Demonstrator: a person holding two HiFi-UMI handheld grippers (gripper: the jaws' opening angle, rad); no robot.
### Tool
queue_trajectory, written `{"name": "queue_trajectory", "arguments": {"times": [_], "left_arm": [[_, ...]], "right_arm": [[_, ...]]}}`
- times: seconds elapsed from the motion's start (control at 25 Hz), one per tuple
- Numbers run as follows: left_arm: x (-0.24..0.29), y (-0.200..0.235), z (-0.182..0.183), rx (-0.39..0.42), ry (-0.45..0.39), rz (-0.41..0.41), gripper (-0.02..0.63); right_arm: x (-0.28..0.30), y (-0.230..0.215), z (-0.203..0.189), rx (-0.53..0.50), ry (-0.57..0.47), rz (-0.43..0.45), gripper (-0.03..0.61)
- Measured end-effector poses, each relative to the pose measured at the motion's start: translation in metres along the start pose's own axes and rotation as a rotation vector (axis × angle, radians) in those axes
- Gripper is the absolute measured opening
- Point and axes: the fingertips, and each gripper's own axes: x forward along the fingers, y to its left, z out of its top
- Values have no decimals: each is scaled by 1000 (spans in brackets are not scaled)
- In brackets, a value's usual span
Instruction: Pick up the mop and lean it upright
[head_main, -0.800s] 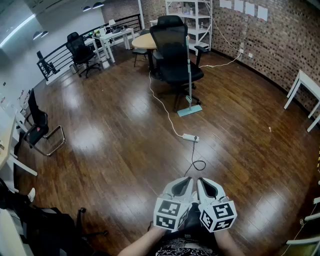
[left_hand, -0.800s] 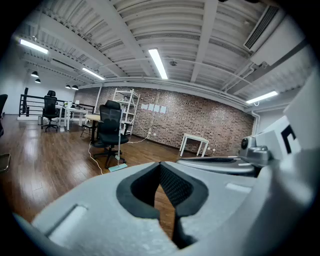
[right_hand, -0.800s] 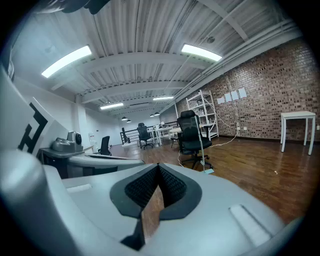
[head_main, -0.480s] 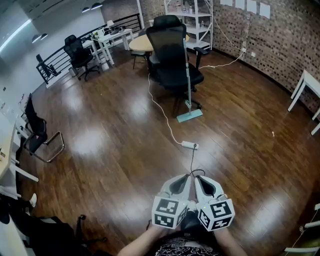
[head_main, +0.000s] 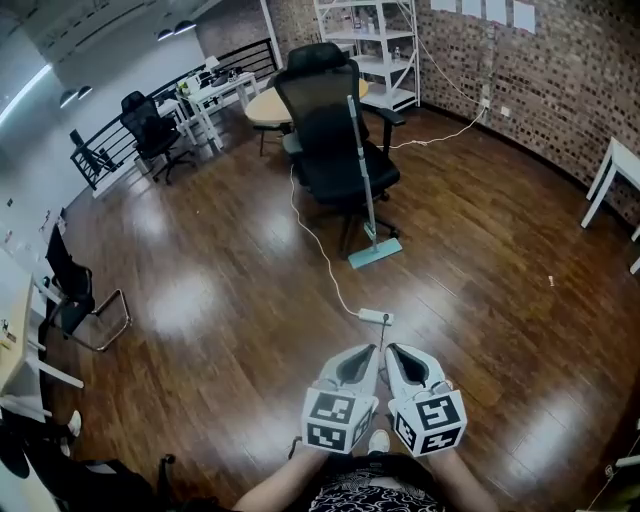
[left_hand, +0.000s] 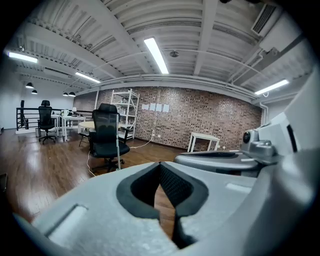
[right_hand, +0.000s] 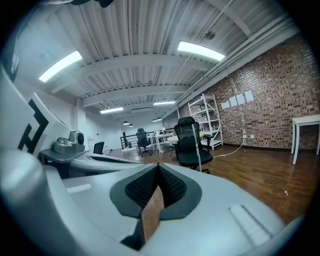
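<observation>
So the mop (head_main: 362, 175) is drifting closer at 12 o'clock, leaning upright on the chair (head_main: 330, 140), while left gripper (head_main: 371, 349) and right gripper (head_main: 392, 349) are keeping fingers together.

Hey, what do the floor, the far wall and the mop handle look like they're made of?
The floor: wood planks, likely varnished; plank seams and glossy light reflections show. The wall: bare red-brown brick with a visible mortar grid. The mop handle: a thin pale pole, maybe metal or plastic; too small to tell.
</observation>
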Motion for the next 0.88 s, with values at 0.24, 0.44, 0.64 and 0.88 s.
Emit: {"name": "queue_trajectory", "arguments": {"times": [0.24, 0.44, 0.64, 0.88], "left_arm": [[40, 7, 5, 14, -3, -12, 3], [68, 28, 10, -5, 4, -16, 3], [103, 57, 19, -25, 8, -30, 3], [159, 120, 45, -47, 6, -56, 3]], "right_arm": [[27, -27, 0, 2, -15, 6, 2], [57, -43, 3, -5, 2, 3, 1], [100, -63, 8, -9, 21, -9, 1], [179, -88, 27, -14, 37, -37, 2]]}}
